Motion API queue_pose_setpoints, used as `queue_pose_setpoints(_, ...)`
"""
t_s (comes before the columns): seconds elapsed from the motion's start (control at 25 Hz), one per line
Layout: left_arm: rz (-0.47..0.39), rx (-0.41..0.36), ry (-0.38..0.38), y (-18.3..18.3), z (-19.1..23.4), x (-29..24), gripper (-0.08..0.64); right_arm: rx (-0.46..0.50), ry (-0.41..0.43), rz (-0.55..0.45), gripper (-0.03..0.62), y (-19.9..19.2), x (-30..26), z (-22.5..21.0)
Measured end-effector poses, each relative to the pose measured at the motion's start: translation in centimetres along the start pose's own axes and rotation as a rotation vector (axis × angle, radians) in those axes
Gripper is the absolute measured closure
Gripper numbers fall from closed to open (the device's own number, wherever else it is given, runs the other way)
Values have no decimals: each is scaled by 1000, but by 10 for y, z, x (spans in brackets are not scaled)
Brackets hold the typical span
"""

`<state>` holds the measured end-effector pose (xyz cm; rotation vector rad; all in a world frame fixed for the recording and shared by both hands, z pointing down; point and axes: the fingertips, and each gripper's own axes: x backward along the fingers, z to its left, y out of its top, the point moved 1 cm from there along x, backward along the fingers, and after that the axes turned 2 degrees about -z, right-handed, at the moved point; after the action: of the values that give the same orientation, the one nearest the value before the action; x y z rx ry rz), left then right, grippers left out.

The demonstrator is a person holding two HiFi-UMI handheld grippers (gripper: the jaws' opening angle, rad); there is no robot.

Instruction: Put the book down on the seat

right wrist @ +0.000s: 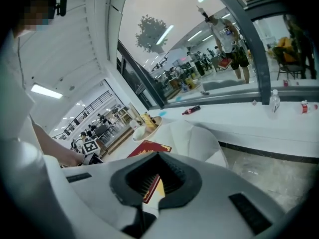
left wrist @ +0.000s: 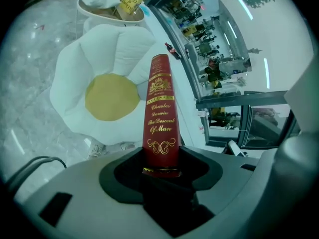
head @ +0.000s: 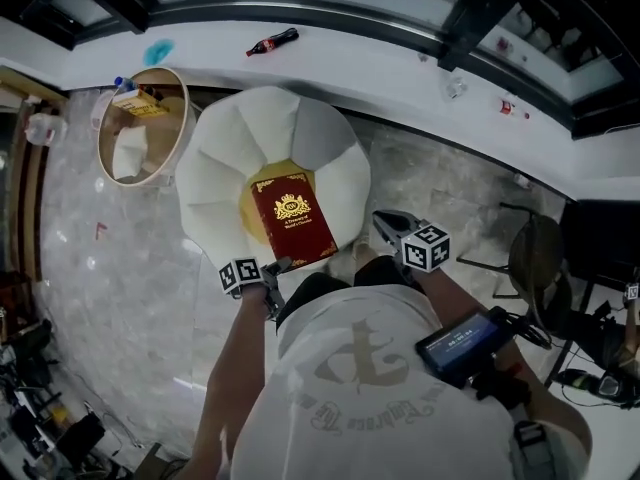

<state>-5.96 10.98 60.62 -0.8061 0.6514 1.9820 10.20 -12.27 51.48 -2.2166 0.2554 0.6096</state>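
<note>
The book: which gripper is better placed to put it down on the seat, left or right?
Left. The left gripper is shut on the red book, which is over the yellow centre of the seat. The right gripper is open, holds nothing and stands beside it.

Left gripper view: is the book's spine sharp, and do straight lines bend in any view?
Left gripper view: the book shows a sharp spine, gold title readable; head view: the white ledge bows; right gripper view: the window frame curves.

Looked like some big open-plan lab or office hall: marble floor [head: 110, 258], long white ledge [head: 390, 73] under glass partitions [right wrist: 164, 49], ceiling strip lights [right wrist: 46, 90], people [right wrist: 230, 39] milling about beyond.
</note>
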Motion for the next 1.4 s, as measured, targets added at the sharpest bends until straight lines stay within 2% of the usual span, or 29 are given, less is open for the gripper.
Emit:
queue_pose_setpoints(0.4,-8,7,57,-9,4,-32,328,10,85,107,578,-7,-32,-33)
queue_pose_setpoints(0.72,-69,144,73,-15,20,-61,328,35,138,200,577,-15,-58,-62)
queue_pose_setpoints(0.96,-100,214,57,-22,37,-85,328,41,147,243,578,-30,-73,-79)
queue_pose_setpoints(1.4,-147,391,-24,-28,72,-132,328,77,175,348,578,-68,-95,-92)
